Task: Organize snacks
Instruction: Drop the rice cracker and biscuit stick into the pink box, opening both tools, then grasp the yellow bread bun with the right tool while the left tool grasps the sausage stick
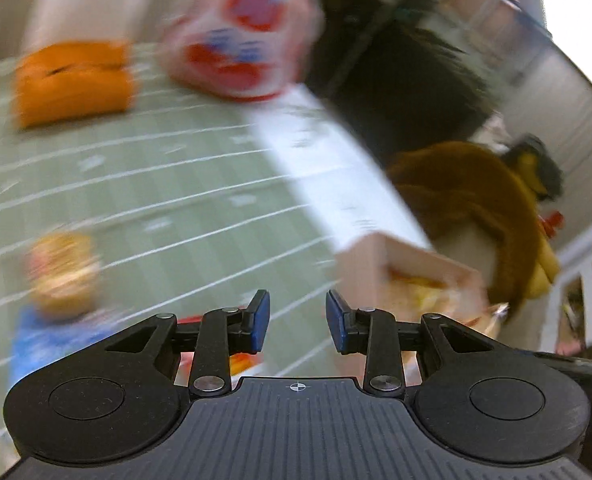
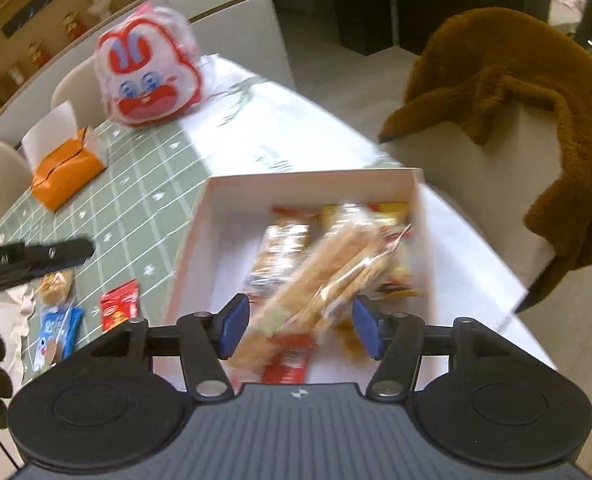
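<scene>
A white box (image 2: 215, 200) stands on the green checked table (image 2: 135, 184) and holds several wrapped snacks. My right gripper (image 2: 300, 326) is open above the box's near end; a clear pack of crackers (image 2: 336, 264), blurred, lies tilted between and beyond its pads, apart from both. Left of the box lie a red packet (image 2: 119, 304), a blue packet (image 2: 55, 332) and a tan snack (image 2: 57, 284). My left gripper (image 1: 298, 320) is open and empty over the table; the box (image 1: 400, 268) is to its right, the tan snack (image 1: 61, 272) and blue packet (image 1: 47, 340) to its left.
An orange tissue box (image 2: 65, 168) and a red-and-white rabbit bag (image 2: 147, 80) stand at the table's far side. A chair with a brown plush throw (image 2: 516, 92) stands right of the table. My left gripper's body (image 2: 35, 258) shows at the left edge of the right wrist view.
</scene>
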Demonstrator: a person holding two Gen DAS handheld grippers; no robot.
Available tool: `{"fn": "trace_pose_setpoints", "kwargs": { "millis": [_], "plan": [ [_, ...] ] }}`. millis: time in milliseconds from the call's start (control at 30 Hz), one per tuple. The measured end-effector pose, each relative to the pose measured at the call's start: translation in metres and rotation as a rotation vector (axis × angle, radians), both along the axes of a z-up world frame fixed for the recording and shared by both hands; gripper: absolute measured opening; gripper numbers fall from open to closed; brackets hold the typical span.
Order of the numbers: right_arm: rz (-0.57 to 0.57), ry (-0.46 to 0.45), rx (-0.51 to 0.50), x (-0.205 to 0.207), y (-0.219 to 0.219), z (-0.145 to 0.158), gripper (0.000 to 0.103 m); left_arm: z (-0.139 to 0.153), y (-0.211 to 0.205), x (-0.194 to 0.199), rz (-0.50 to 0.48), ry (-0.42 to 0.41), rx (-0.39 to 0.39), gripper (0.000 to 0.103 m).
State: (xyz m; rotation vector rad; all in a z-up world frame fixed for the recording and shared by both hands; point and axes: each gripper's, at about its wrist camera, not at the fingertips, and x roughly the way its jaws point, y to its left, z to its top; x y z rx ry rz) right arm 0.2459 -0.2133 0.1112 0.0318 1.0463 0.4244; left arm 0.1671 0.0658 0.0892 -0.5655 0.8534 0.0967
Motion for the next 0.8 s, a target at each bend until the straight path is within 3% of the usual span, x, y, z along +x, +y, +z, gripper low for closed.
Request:
{"fn": "trace_pose_setpoints", "kwargs": {
  "millis": [167, 300, 400, 567, 800],
  "plan": [
    [0.025, -0.010, -0.011, -0.007, 0.049, 0.000, 0.057, -0.011, 0.063, -0.061, 0.180, 0.025, 0.008, 0.035],
    [0.027, -0.016, -0.009, -0.024, 0.082, 0.002, 0.059, -0.019, 0.107, -0.083, 0.250, 0.044, 0.018, 0.035],
    [0.065, -0.027, -0.016, -0.039, 0.115, 0.005, 0.064, -0.022, 0.118, -0.085, 0.240, 0.055, 0.034, 0.035],
    [0.159, -0.018, -0.018, -0.050, 0.196, 0.004, 0.073, -0.027, 0.115, -0.089, 0.168, 0.076, 0.129, 0.035],
    [0.214, 0.118, -0.014, -0.040, 0.306, -0.031, 0.074, -0.044, 0.138, -0.110, 0.175, 0.122, 0.104, 0.035]
  ]
}}
